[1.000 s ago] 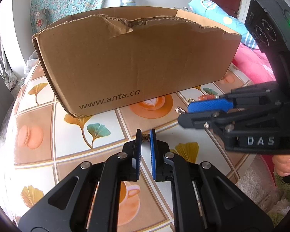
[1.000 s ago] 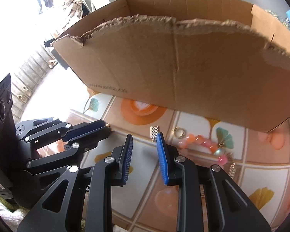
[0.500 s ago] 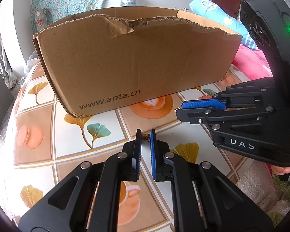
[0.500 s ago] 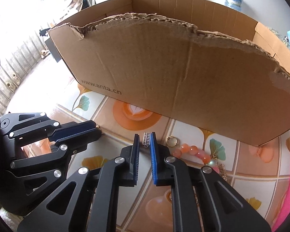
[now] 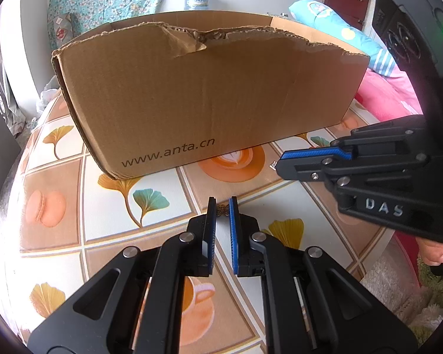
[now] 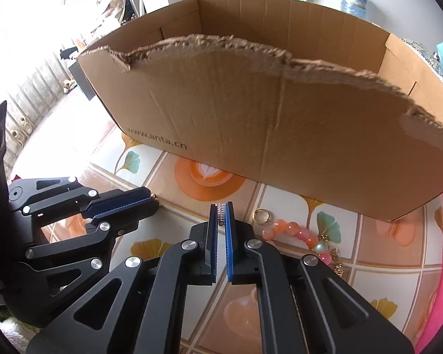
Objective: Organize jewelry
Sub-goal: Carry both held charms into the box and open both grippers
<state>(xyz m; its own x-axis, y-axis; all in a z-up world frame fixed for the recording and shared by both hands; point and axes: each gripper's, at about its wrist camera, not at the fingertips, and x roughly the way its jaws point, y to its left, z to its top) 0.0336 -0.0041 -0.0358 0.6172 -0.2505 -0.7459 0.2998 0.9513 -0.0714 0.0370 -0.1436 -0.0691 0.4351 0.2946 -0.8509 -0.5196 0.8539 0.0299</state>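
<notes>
My left gripper (image 5: pixel 222 203) pinches a small bronze butterfly charm (image 5: pixel 222 209) at its tips, my right gripper (image 6: pixel 221 208) has just closed its jaws on a rhinestone strip (image 6: pixel 221 206), and beyond both tips stands the open cardboard box (image 6: pixel 280 118), its torn wall to clear.
</notes>
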